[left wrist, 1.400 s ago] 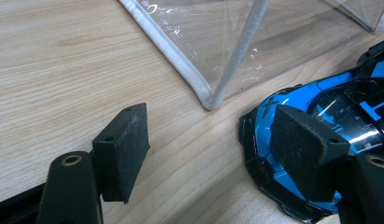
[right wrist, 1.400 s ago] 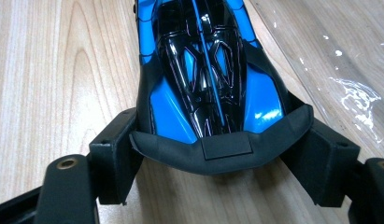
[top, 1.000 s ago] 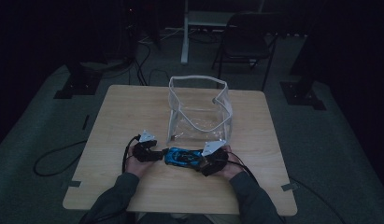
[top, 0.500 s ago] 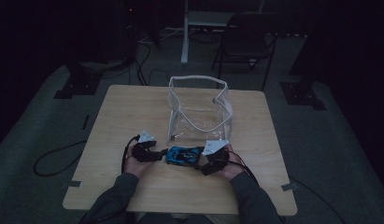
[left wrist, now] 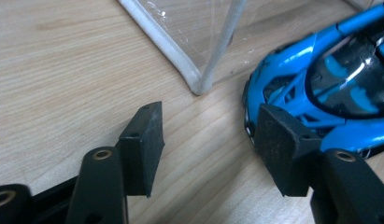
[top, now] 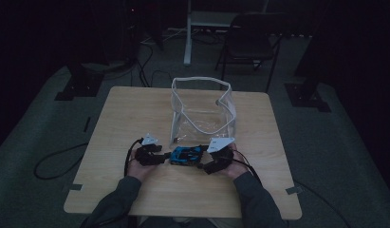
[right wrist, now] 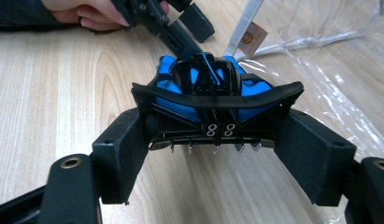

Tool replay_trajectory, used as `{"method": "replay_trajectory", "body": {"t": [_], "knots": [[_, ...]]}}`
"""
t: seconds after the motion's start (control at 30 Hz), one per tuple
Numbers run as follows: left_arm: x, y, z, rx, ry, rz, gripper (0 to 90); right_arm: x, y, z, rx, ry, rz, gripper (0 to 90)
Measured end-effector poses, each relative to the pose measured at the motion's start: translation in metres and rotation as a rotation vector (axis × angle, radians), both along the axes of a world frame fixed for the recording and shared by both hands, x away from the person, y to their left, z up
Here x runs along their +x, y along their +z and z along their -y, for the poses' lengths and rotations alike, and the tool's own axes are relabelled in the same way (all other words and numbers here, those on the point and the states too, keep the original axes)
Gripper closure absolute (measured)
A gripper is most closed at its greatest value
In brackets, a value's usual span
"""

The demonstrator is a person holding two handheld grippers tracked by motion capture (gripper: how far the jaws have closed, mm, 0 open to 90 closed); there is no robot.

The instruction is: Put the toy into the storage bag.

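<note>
Right gripper [right wrist: 213,154] clamped on the rear of the blue toy car [right wrist: 206,88], one black pad pressed against each flank just below the wide black rear wing, in the right gripper view. Left gripper [left wrist: 206,140] apart from any grip, jaws just been closing, with bare wood between the pads; one pad [left wrist: 283,144] touching or nearly touching the car's nose, the other [left wrist: 143,144] standing off on the far side of the gap, in the left gripper view. Car itself lying on the wooden table [top: 135,109], just in front of the clear plastic bag [top: 202,109], near side, wheels down as far as can be told. Seen from the high view: car [top: 185,155] lengthwise between the two grippers, left gripper [top: 157,157] at one end, right gripper [top: 208,163] at the other, a hand behind each. White-trimmed corner of the bag close beside the car's front end, whether touching or not impossible to tell. Bag standing open-topped, crumpled clear wall spreading flat on the table beside the car's right-hand flank in the right gripper view. A dark chair [top: 249,38] well beyond the bag, off the table.
</note>
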State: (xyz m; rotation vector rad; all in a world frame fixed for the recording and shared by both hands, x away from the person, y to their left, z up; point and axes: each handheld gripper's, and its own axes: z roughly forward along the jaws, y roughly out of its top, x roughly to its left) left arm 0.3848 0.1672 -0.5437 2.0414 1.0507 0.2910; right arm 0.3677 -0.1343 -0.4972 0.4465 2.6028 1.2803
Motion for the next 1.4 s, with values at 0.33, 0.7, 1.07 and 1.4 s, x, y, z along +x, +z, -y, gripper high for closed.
{"method": "replay_trajectory", "body": {"t": [0.33,0.7,1.07,1.4], "knots": [[0.000,0.000,0.002,0.005,-0.016,0.001,45.6,0.005,-0.003,-0.002,-0.015,0.029,-0.008,24.8],[0.000,0.001,0.000,0.012,0.002,0.000,50.1,0.004,-0.011,-0.015,-0.075,0.014,0.018,24.1],[-0.001,0.000,0.001,0.004,-0.036,0.002,40.0,0.000,-0.001,-0.017,-0.063,-0.022,0.035,25.1],[-0.001,0.000,-0.003,0.001,-0.030,-0.001,38.1,-0.006,0.008,-0.005,-0.025,-0.043,0.048,25.2]]}}
